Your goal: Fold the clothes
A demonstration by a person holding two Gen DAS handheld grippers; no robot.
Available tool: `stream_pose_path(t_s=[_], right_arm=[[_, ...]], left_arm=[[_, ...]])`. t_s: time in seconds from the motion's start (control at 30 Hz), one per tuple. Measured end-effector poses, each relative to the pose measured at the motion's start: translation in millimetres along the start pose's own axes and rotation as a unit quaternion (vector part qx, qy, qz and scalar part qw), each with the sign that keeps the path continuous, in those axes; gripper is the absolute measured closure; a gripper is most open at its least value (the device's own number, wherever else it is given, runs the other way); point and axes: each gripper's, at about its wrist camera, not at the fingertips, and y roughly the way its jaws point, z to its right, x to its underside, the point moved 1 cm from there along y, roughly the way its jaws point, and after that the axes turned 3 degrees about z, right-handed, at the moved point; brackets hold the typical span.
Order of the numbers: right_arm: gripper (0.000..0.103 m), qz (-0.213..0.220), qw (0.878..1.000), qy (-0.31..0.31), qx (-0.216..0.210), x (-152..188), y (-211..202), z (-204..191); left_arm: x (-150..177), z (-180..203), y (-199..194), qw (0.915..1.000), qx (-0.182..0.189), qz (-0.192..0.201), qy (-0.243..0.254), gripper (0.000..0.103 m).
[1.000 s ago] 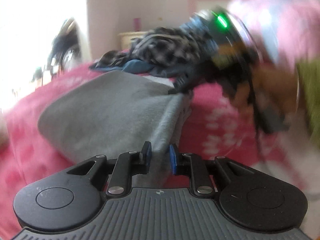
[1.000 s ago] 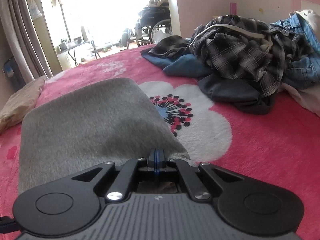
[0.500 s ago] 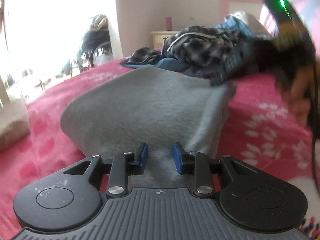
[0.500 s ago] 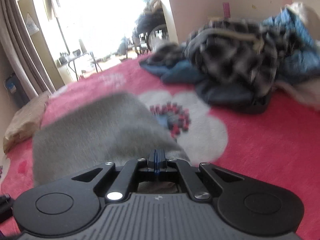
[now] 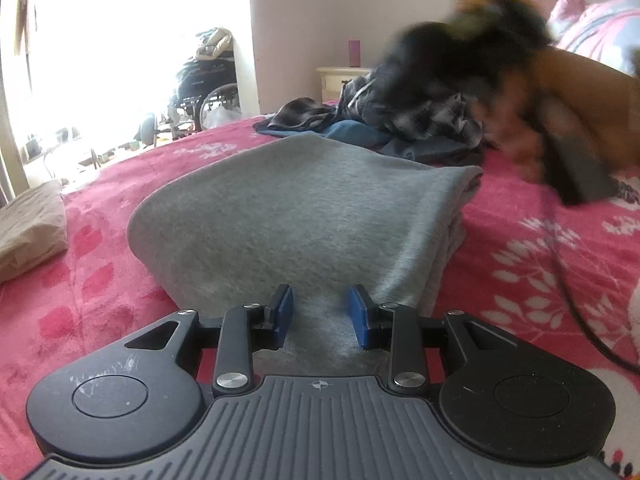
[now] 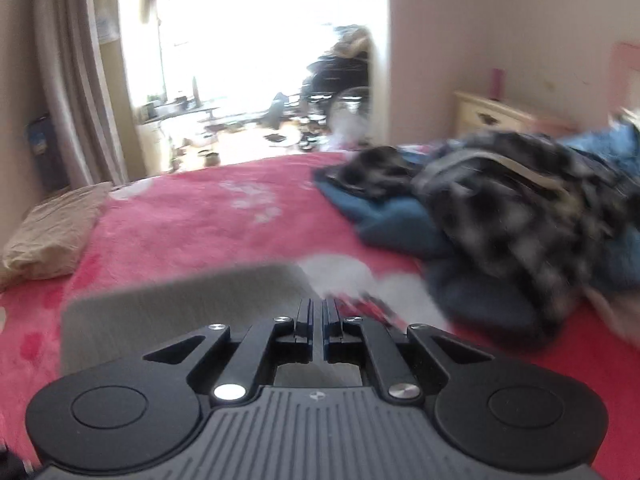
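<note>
Clothes: pink blanket (image 5: 520, 272) w/ white leaf print covers the bed, biggest thing in view. On it, centre, folded grey garment (image 5: 296, 208) lies flat, fold edge on its right side. Behind it, toward the far wall, unfolded pile (image 6: 520, 208): plaid shirt on top, blue & dark pieces under. Tan cloth (image 5: 28, 232) sits at the blanket's left edge, well apart from the grey one. Nightstand (image 6: 492, 114) by the wall, pink cup on it.

Left gripper (image 5: 320, 312): jaws have just been opening, now apart, grey garment's near edge between the pads but not pinched, so released.

Right gripper (image 6: 318, 316): blurred; jaws nearly together, thin gap, nothing in them. It hangs over the grey garment's right corner; from left cam it shows as a blur up right.
</note>
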Motion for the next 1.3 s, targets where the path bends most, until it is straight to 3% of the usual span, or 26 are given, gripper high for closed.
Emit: stream_pose_path(t_s=[0.07,0.13,0.2,0.33,0.4,0.47,0.57,0.6,0.7,0.83,0.9,0.97,1.03,1.1,1.17,1.23,1.3], right_arm=[[0.098,-0.031,0.999,0.017,-0.027,-9.3,32.7,-2.4],[0.098,-0.101,0.993,0.047,-0.042,-5.6,80.1,2.0],[0.099,-0.137,0.988,0.074,-0.018,1.5,109.7,7.2],[0.098,-0.117,0.99,0.071,-0.023,-20.7,91.6,-4.6],[0.098,-0.088,0.992,0.05,-0.071,-29.7,69.6,-22.1],[0.098,-0.081,0.987,0.016,-0.137,-33.9,56.3,-45.1],[0.098,-0.125,0.959,-0.053,-0.248,-25.3,64.2,-89.6],[0.098,-0.149,0.951,-0.079,-0.257,-16.7,74.2,-105.7],[0.103,-0.167,0.951,-0.149,-0.213,10.9,102.9,-139.6],[0.102,-0.19,0.949,-0.171,-0.185,3.0,115.5,-156.5],[0.098,-0.164,0.95,-0.177,-0.197,-7.3,97.5,-155.4],[0.098,-0.13,0.95,-0.16,-0.235,-19.2,75.3,-149.0],[0.098,-0.122,0.94,-0.147,-0.284,-23.2,59.3,-146.7],[0.098,-0.146,0.924,-0.156,-0.317,-15.6,58.3,-151.2],[0.1,-0.182,0.919,-0.188,-0.295,8.6,74.6,-161.9],[0.101,-0.183,0.926,-0.166,-0.286,25.5,88.6,-163.2],[0.101,-0.19,0.933,-0.113,-0.284,20.8,91.3,-156.7]], left_arm=[[0.3,-1.1,0.4,1.0,0.001,0.0,-0.008,0.072],[1.2,-2.4,-1.7,0.9999,0.002,0.002,-0.011,0.072],[0.8,-2.9,-1.7,0.9999,0.003,0.004,-0.011,0.071],[2.6,-4.5,-2.3,0.9998,0.005,0.004,-0.018,0.071],[3.7,-5.1,-2.6,0.9998,0.005,0.006,-0.02,0.071],[4.2,-5.2,-2.5,0.9997,0.005,0.008,-0.021,0.071],[5.3,-4.2,-2.7,0.9998,0.002,0.01,-0.017,0.071],[5.6,-3.7,-2.8,0.9998,0.0,0.01,-0.015,0.071],[6.0,-2.9,-2.4,0.9999,-0.003,0.01,-0.012,0.071],[5.8,-3.8,-3.1,0.9998,-0.002,0.011,-0.017,0.071],[6.0,-3.9,-3.4,0.9997,-0.003,0.012,-0.019,0.071],[6.0,-3.7,-3.3,0.9997,-0.003,0.014,-0.02,0.071],[6.4,-3.4,-3.4,0.9997,-0.004,0.015,-0.02,0.071],[7.2,-3.4,-3.8,0.9997,-0.004,0.016,-0.019,0.071],[7.1,-3.6,-3.7,0.9997,-0.01,0.015,-0.016,0.071],[7.1,-2.2,-6.4,0.9996,-0.016,0.015,-0.015,0.071],[6.4,-5.3,-6.7,0.9996,-0.008,0.013,-0.025,0.071]])
